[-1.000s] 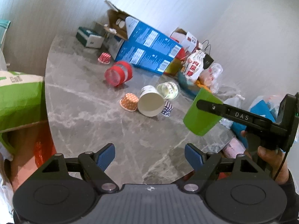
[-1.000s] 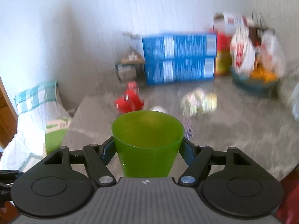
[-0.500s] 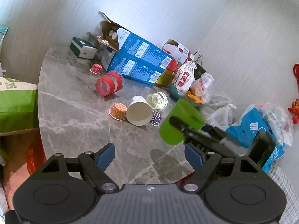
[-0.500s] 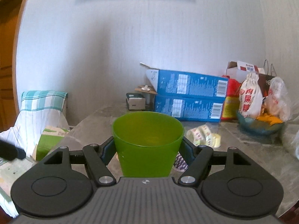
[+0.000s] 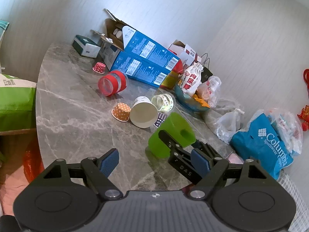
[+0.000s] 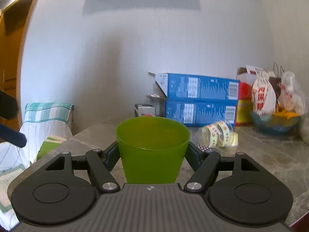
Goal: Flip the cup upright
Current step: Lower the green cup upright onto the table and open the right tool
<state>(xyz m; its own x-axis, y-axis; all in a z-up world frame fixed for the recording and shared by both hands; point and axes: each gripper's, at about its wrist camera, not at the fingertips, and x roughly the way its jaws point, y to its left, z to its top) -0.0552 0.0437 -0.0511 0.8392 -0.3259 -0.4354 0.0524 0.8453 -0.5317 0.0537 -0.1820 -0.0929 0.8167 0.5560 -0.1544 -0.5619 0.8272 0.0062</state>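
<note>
My right gripper [image 6: 153, 154] is shut on a green plastic cup [image 6: 152, 147], its open mouth up, low over the grey marble table [image 6: 270, 154]. In the left wrist view the same green cup [image 5: 171, 135] sits between the right gripper's black fingers [image 5: 170, 143] at the table's near right; I cannot tell whether its base touches the table. My left gripper [image 5: 155, 161] is open and empty, hovering just in front of and left of the cup.
On the table [image 5: 67, 116] lie a red-banded clear cup [image 5: 113, 84], a white paper cup [image 5: 143, 112], a patterned clear cup [image 5: 164, 102], and small dotted cups [image 5: 120, 112]. Blue boxes [image 5: 143, 61], a snack bowl [image 5: 191, 100] and bags [image 5: 264, 143] line the back and right.
The right gripper has carried the green cup down and towards the left gripper, now low at the table's near right, with its mouth staying up.
</note>
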